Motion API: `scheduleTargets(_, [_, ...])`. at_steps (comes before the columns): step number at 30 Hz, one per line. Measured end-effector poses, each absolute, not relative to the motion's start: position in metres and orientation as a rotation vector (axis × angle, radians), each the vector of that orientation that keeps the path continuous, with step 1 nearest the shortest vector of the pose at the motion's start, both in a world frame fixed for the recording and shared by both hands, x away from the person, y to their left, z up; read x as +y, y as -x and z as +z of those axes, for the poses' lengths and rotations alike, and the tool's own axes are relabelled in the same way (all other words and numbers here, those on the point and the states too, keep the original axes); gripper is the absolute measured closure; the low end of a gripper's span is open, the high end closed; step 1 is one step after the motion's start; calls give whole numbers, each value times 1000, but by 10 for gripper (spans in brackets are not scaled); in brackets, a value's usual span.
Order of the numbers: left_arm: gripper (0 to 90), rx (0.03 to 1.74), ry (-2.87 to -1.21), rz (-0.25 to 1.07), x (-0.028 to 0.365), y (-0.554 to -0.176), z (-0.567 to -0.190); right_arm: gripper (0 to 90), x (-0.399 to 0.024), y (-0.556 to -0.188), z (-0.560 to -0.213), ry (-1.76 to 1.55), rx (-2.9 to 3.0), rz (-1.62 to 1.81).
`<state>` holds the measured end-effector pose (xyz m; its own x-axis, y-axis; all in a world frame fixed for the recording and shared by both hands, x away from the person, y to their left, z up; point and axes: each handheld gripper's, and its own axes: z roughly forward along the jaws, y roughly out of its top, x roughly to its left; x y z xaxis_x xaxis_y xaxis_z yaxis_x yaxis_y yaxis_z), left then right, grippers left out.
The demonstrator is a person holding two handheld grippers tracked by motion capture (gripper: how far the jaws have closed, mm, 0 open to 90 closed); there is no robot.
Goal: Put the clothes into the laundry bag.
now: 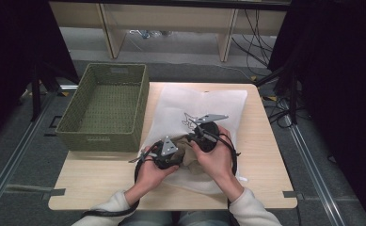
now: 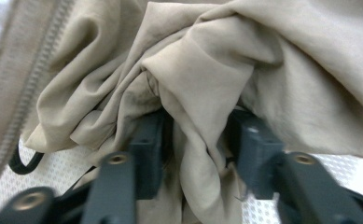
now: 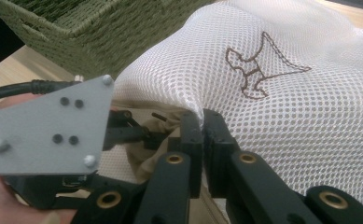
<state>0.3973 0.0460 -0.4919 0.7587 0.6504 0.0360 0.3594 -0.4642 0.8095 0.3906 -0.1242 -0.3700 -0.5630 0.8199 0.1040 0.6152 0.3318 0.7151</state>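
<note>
Two grippers meet at lower centre of the high view, over a white mesh bag (image 1: 204,101) beside a basket (image 1: 106,104). Left gripper (image 2: 195,135) view: jaws parted, beige cloth (image 2: 226,70) loose between them, seemingly partly stuffed. Right gripper (image 3: 202,122) view: jaws pinch the bag's edge.

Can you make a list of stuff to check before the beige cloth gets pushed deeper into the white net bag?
1. Right gripper pinches the mesh bag edge: ok.
2. Bag mouth lifted open: ok.
3. Left gripper fingers apart, beige cloth between them: ok.
4. Fingers pressing the cloth: cannot tell.
5. Cloth fully inside the bag: not ok, it bunches at the mouth.
6. Green basket beside the bag, out of the way: ok.
</note>
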Motion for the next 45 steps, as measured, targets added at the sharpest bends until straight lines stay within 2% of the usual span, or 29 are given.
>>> scheduleTargets(1, [482,765,-2100,428,48,-395,-490,884,-125,-393,-372,-1233,2327,1067])
scheduleTargets(5, [362,754,-2085,428,55,-390,-484,884,-124,-392,-371,-1274,2326,1061])
scheduleTargets(16, [316,687,-2071,420,69,-366,-455,884,-125,-392,-370,-1280,2328,1055])
scheduleTargets(20, [387,661,-2082,416,71,-361,-452,884,-126,-392,-370,-1271,2327,1052])
scheduleTargets(22, [456,630,-2095,406,70,-359,-451,884,-126,-392,-370,-1284,2325,1053])
scheduleTargets(31, [590,641,-2147,358,52,-371,-472,884,-124,-392,-372,-1279,2337,1064])
scheduleTargets(34, [708,670,-2145,348,45,-381,-481,883,-124,-393,-372,-1287,2340,1047])
scheduleTargets(36, [754,702,-2135,343,39,-390,-486,884,-124,-393,-373,-1282,2347,1051])
scheduleTargets(38, [787,754,-2065,340,32,-395,-490,884,-124,-393,-373,-1270,2332,1058])
scheduleTargets(40, [824,736,-2071,320,31,-399,-489,884,-125,-393,-373,-1258,2340,1077])
scheduleTargets(42, [838,767,-2022,340,27,-403,-488,884,-124,-392,-372,-1274,2328,1083])
scheduleTargets(45, [874,746,-2036,365,27,-408,-480,885,-124,-390,-368,-1269,2314,1081])
